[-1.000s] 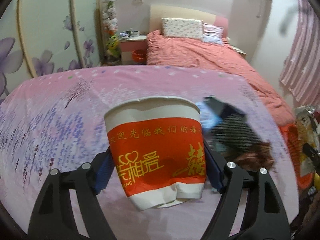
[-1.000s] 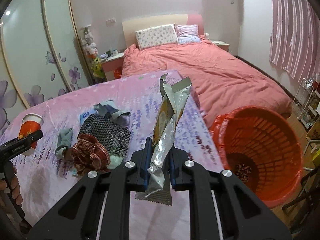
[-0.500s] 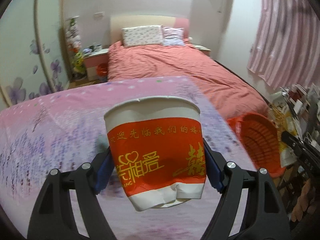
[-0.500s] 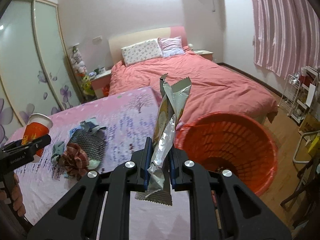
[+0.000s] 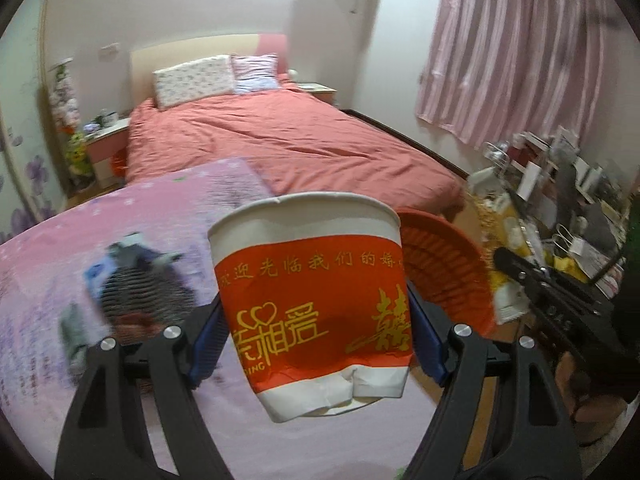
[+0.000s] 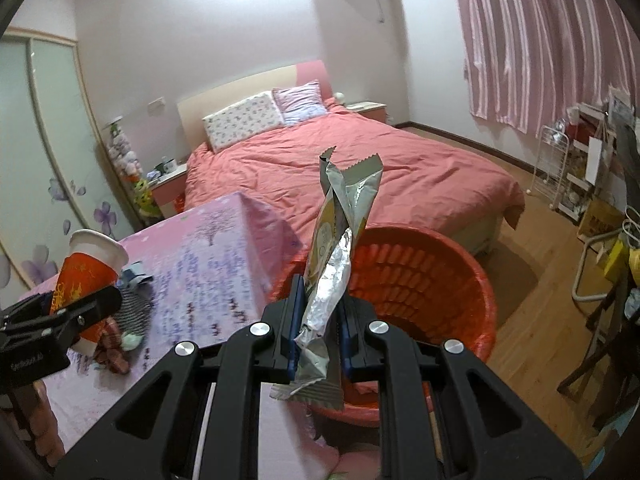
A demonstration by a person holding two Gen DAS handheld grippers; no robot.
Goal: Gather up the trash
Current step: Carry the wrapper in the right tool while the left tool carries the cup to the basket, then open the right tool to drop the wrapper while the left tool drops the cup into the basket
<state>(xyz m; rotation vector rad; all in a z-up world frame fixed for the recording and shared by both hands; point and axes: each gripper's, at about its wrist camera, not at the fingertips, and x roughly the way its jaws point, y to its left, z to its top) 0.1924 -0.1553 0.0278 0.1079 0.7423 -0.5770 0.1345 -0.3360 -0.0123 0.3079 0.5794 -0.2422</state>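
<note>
My left gripper is shut on a red and white paper cup, upright, its base dented, held above the pink table. The cup and left gripper also show at the left of the right wrist view. My right gripper is shut on a crumpled silver snack wrapper that sticks up between the blue pads. An orange plastic bin stands on the floor just past the table edge, right behind the wrapper. The bin sits right of the cup in the left wrist view.
A pile of cloths and a dark mesh item lies on the pink flowered tablecloth. A bed with a coral cover is beyond. Cluttered shelves and a rack stand at the right by pink curtains. Wooden floor surrounds the bin.
Both grippers swung to the right with their loads. The orange bin now sits directly behind the wrapper and beside the cup; the cloth pile slid to the left in both views.
</note>
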